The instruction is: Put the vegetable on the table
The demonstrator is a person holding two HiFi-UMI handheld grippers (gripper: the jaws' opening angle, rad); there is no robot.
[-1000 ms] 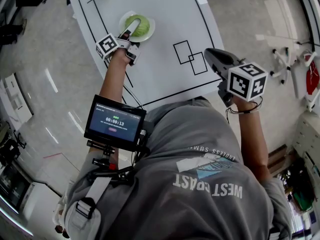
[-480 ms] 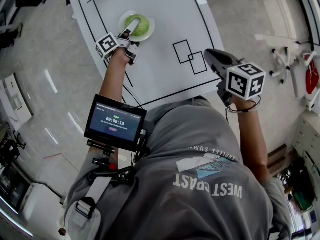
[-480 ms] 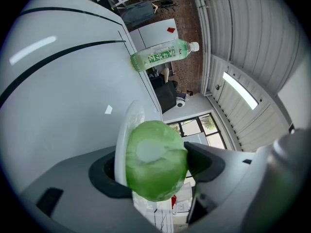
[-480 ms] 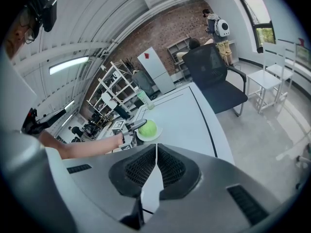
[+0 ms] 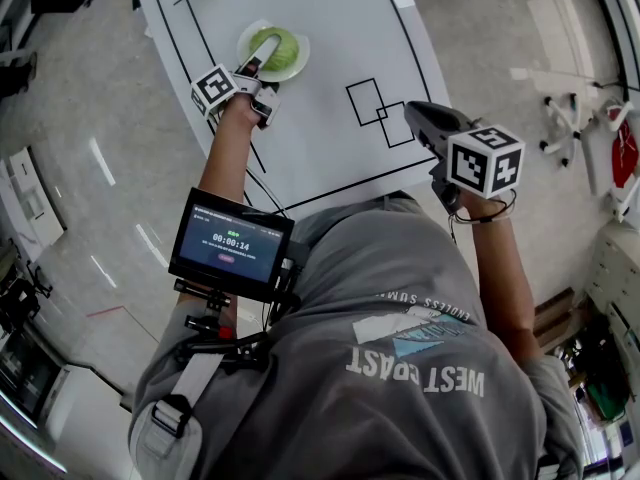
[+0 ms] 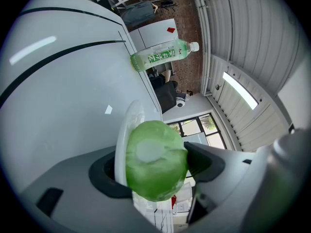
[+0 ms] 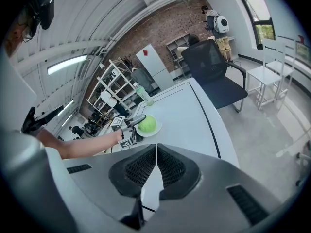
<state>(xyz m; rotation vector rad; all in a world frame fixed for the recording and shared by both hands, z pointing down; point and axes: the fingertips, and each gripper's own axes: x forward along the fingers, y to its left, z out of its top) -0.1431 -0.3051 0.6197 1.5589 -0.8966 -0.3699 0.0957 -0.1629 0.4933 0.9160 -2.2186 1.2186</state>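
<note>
A round green cabbage (image 5: 278,48) lies on a white plate (image 5: 296,72) at the far left of the white table (image 5: 330,28). My left gripper (image 5: 262,56) reaches over the plate's near rim, and its jaws stand wide around the cabbage (image 6: 155,166). One pad presses its right side, while the other sits by the plate's rim (image 6: 122,140) on the table side. The plate rests on the table. My right gripper (image 5: 415,118) hovers over the table's near right edge, shut and empty (image 7: 156,149). From there the cabbage (image 7: 147,124) and the left gripper show far off.
A green drink bottle (image 6: 160,55) lies at the table's far corner. Black lines border the table, and two overlapping black squares (image 5: 380,113) are drawn near the right gripper. A dark office chair (image 7: 214,76) and a white chair stand beyond the table.
My right gripper has drifted a little to the left and further over the table. The left gripper and the cabbage have stayed put.
</note>
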